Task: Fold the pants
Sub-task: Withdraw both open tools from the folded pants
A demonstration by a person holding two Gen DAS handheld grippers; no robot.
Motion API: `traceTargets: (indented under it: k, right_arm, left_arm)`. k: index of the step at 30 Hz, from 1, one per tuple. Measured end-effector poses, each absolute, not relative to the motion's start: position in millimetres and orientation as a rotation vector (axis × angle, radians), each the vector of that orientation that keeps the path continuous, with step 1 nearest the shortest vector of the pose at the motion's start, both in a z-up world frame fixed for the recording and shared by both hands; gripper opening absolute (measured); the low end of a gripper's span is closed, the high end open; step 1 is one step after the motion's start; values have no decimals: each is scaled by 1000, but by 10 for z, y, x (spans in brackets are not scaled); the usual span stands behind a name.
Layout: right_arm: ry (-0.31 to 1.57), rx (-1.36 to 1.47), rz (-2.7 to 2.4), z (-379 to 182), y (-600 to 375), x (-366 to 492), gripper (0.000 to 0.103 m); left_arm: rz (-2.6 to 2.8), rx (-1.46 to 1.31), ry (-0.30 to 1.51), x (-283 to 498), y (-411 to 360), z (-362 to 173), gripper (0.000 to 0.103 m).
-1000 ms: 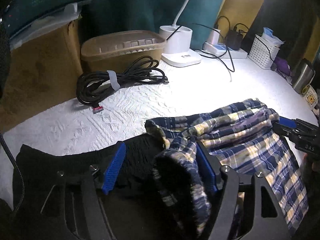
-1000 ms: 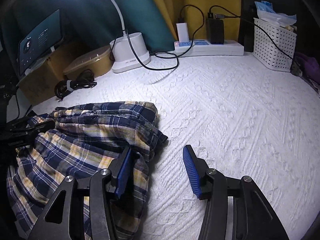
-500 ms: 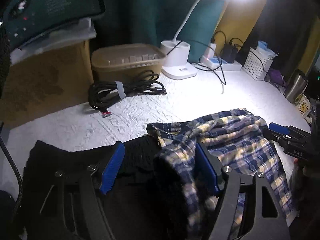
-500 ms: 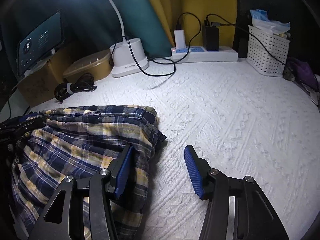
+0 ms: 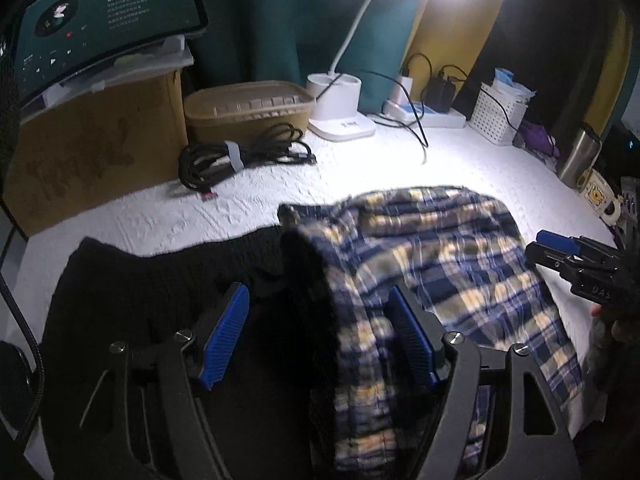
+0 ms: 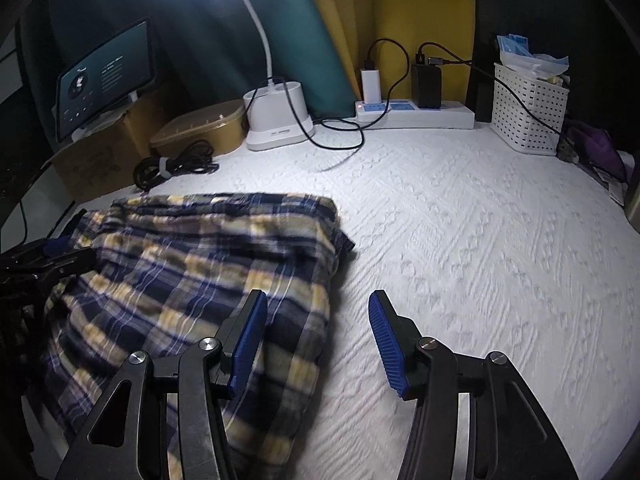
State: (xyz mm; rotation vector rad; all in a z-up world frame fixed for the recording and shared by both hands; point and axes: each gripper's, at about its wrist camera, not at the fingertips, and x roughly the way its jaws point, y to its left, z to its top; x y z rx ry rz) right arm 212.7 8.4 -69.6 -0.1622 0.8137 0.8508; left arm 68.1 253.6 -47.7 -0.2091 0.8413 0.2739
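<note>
Blue, yellow and white plaid pants (image 5: 452, 276) lie bunched on the white quilted cover, also in the right wrist view (image 6: 192, 280). My left gripper (image 5: 320, 332) is open, with a raised fold of the pants between its wide-apart blue pads, not pinched. My right gripper (image 6: 316, 336) is open; its left pad (image 6: 250, 332) rests over the pants' right edge, its right pad over bare cover. The right gripper shows at the right edge of the left wrist view (image 5: 576, 260). The left gripper shows at the left edge of the right wrist view (image 6: 44, 260).
A black garment (image 5: 160, 280) lies left of the pants. At the back stand a coiled black cable (image 5: 240, 156), a tan lidded box (image 5: 248, 112), a white lamp base (image 5: 340, 108), a power strip (image 6: 416, 114), a white basket (image 6: 528, 112), a cardboard box with a monitor (image 5: 92, 36) and a steel cup (image 5: 580, 156).
Both grippers have pulled back and up from the pants, so more of the room shows. The pants have spread a little flatter. Both grippers stay open.
</note>
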Motion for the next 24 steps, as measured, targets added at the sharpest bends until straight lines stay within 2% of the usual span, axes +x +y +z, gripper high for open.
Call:
traceTargets:
  k: [7, 24]
  right_arm:
    - [835, -176, 861, -782, 52, 1933, 55]
    - [838, -198, 860, -845, -163, 1593, 55]
  left_arm:
    - [287, -168, 856, 610, 2535, -605, 74]
    - [339, -151, 804, 274, 2293, -465, 73]
